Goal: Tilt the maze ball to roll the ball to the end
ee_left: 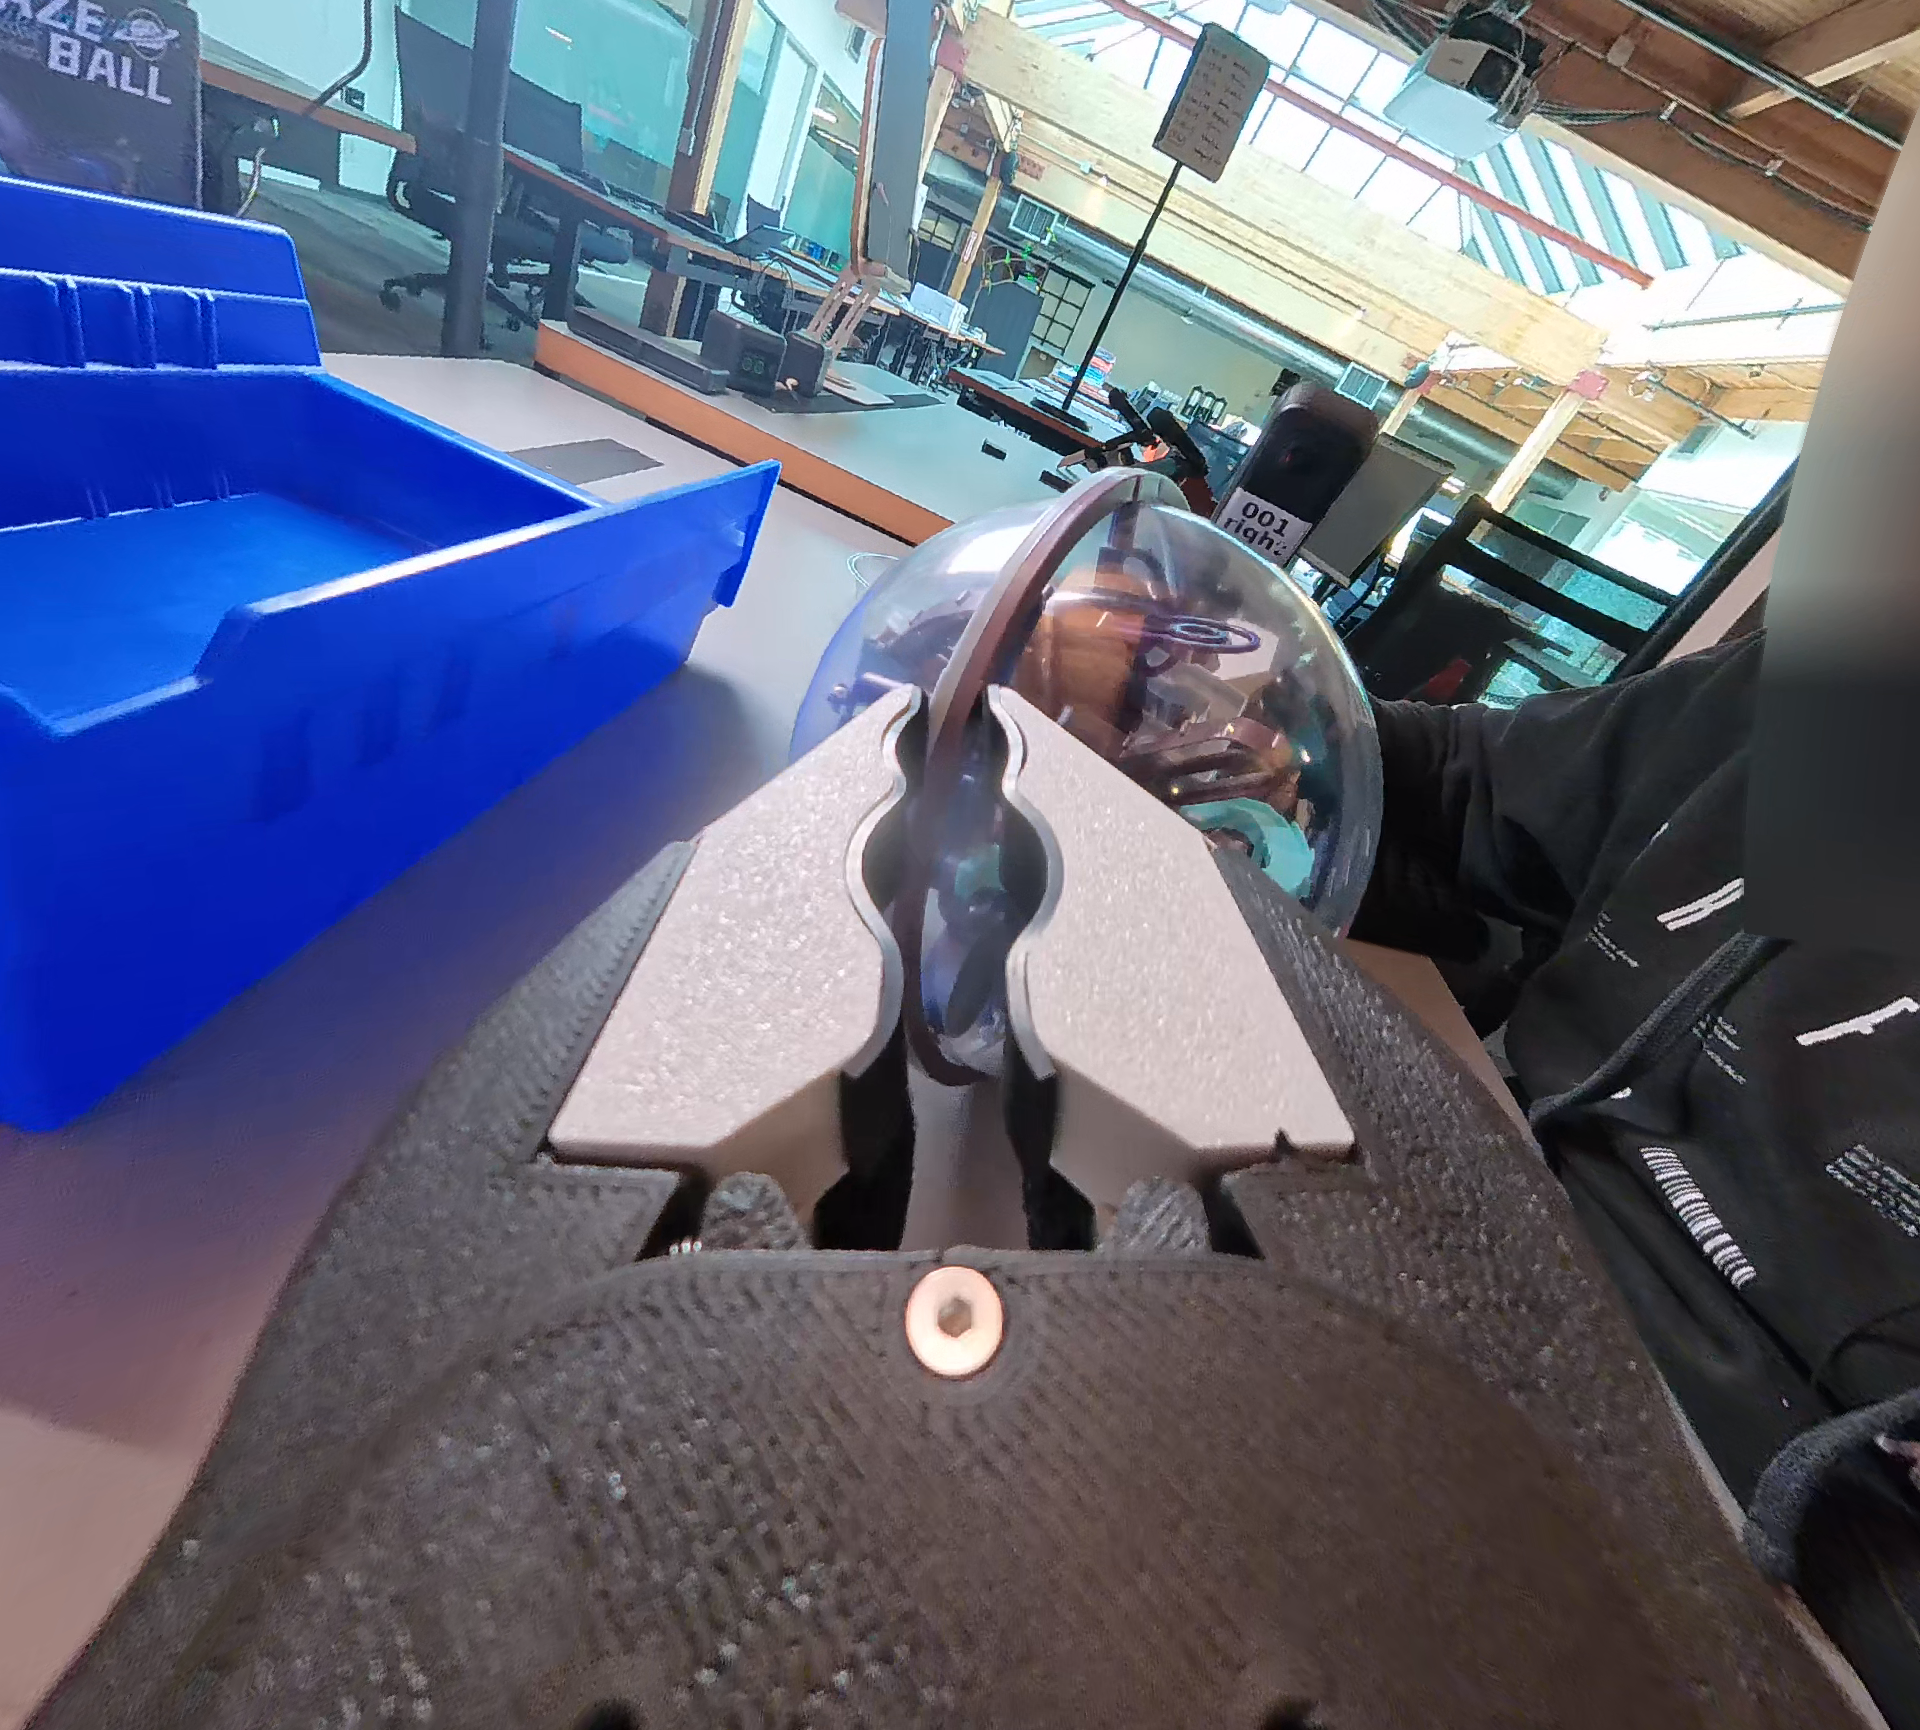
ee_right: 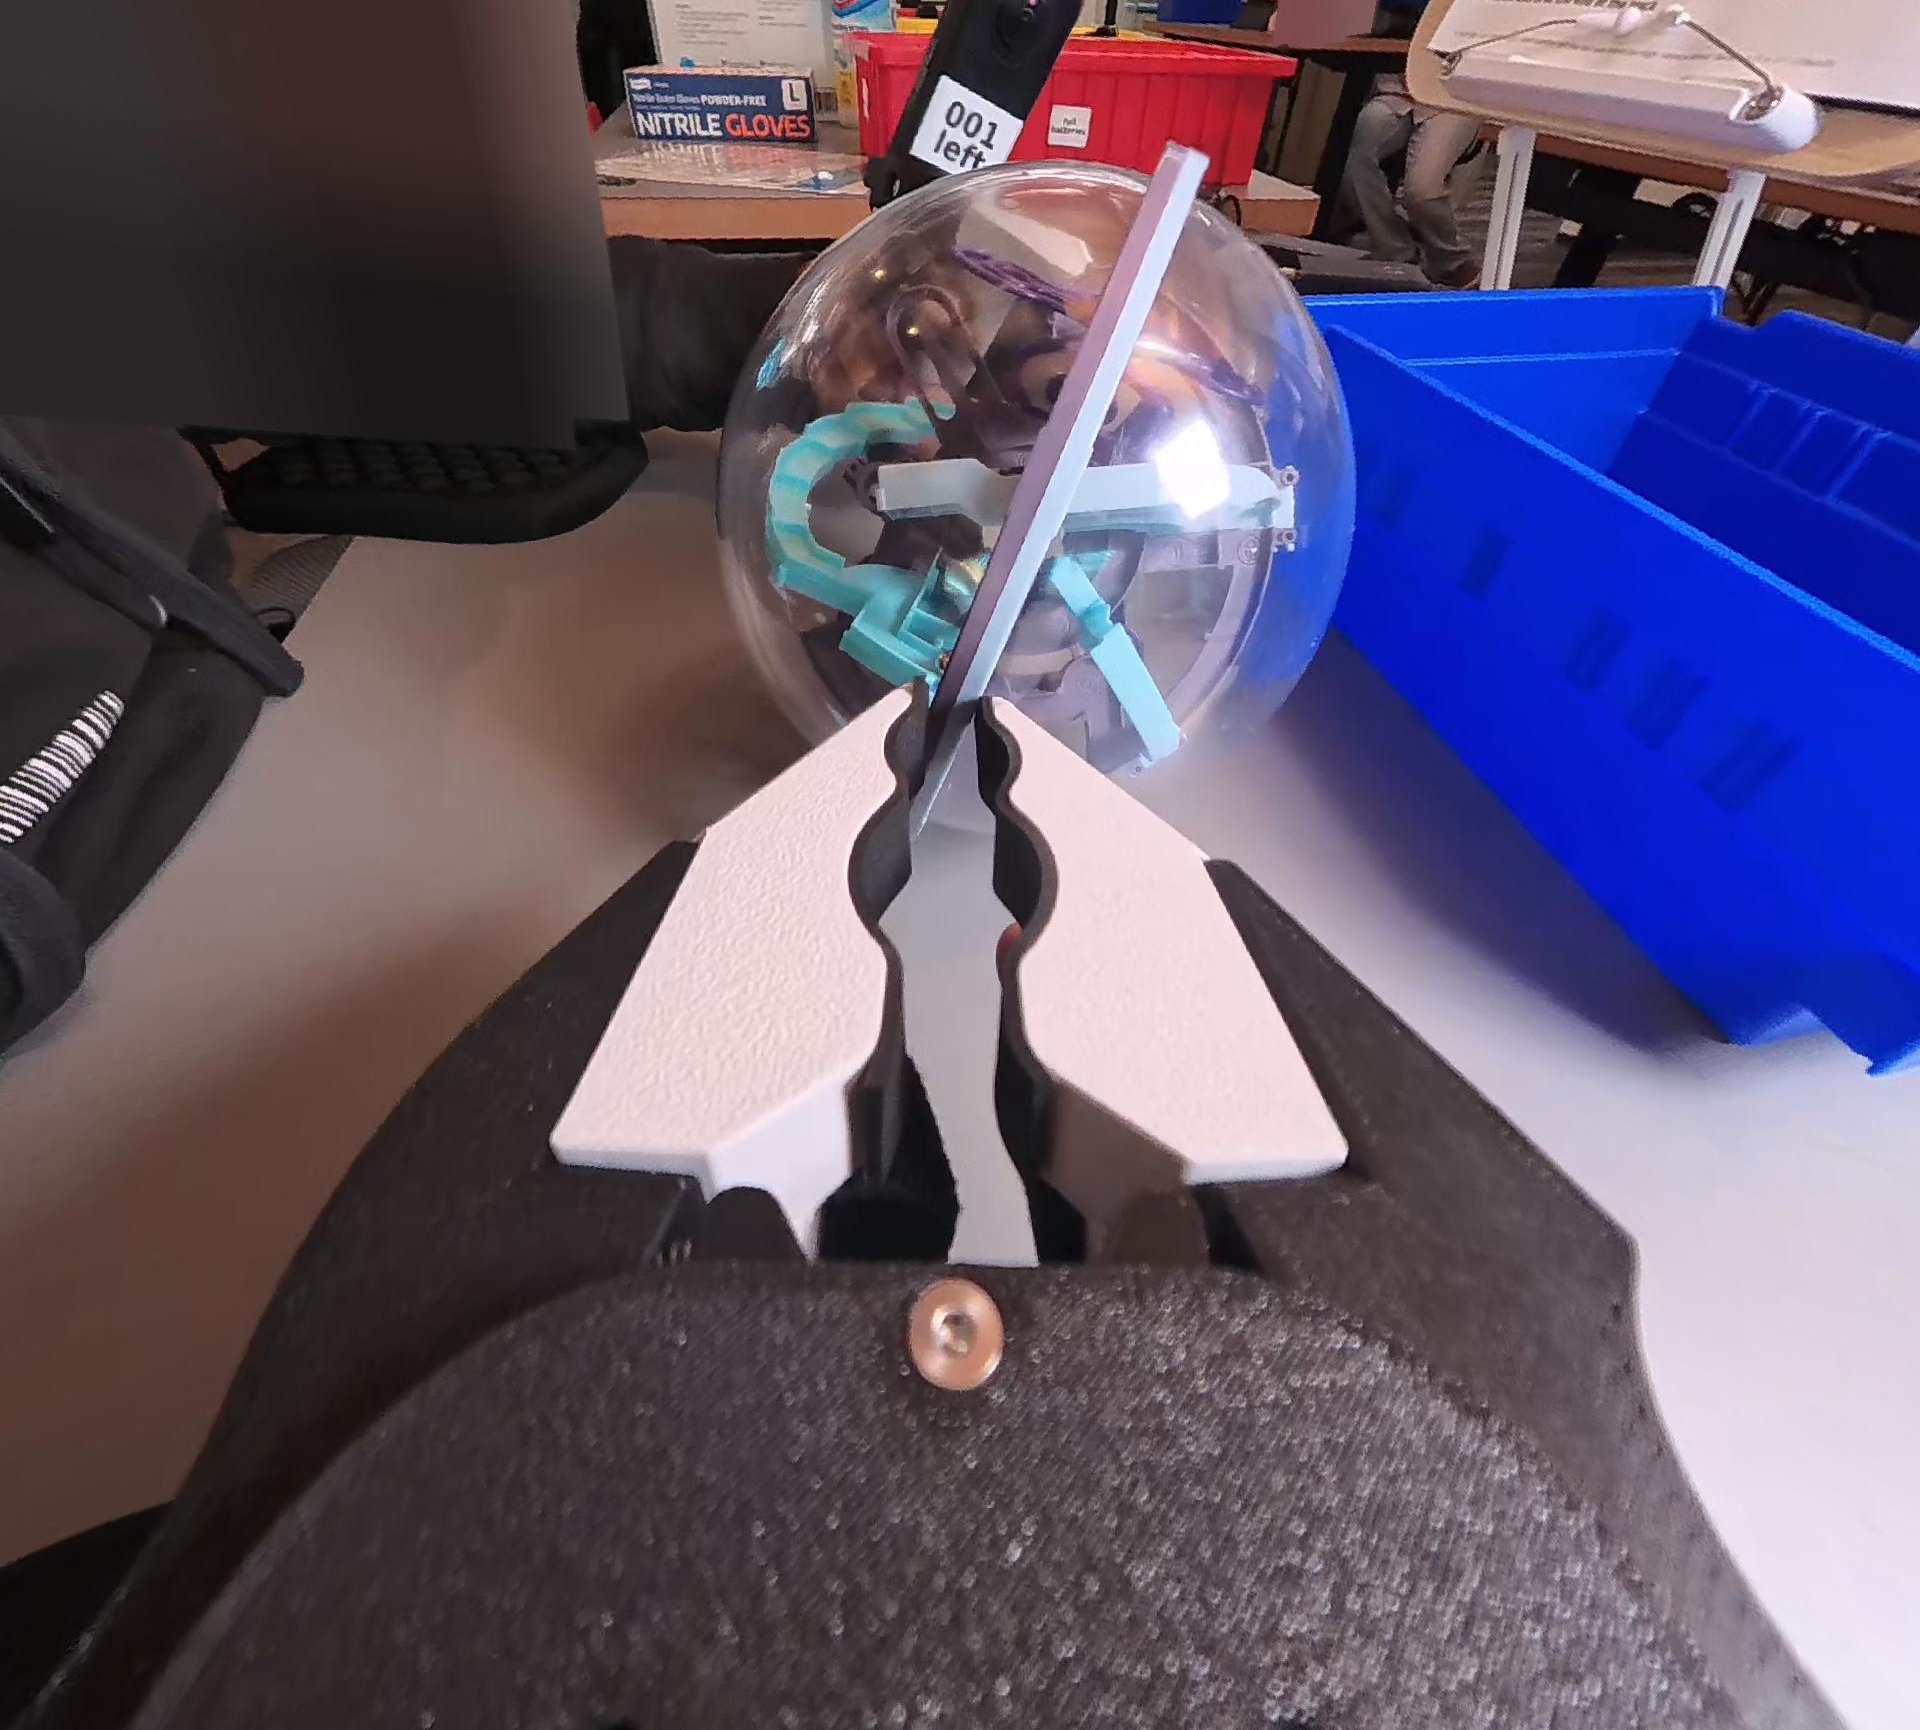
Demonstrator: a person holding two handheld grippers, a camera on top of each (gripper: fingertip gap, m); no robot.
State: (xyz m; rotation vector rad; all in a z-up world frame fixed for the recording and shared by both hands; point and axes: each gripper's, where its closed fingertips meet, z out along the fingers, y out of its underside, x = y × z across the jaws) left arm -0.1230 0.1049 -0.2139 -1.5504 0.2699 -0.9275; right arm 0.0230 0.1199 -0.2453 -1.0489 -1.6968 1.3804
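Ball [ee_right: 1039,475] of clear plastic, with a teal, purple and grey maze inside, sits between the two claws, and each claw pinches the thin flat ring that girds it. In the left wrist view the left claw [ee_left: 954,714] has its pale fingers [ee_left: 769,932] narrowed on the dark ring [ee_left: 997,600], which curves up and over the ball. In the right wrist view the right claw [ee_right: 948,709] is likewise closed on the ring's edge, and the ring leans to the right as it rises. The ball's underside is close to the grey counter [ee_right: 468,797]; whether it touches cannot be told. A blue bin [ee_left: 343,641] stands just beside the ball, on its left in the left wrist view. A dark sleeve [ee_left: 1538,807] lies at the far side there. The small rolling ball inside cannot be made out.
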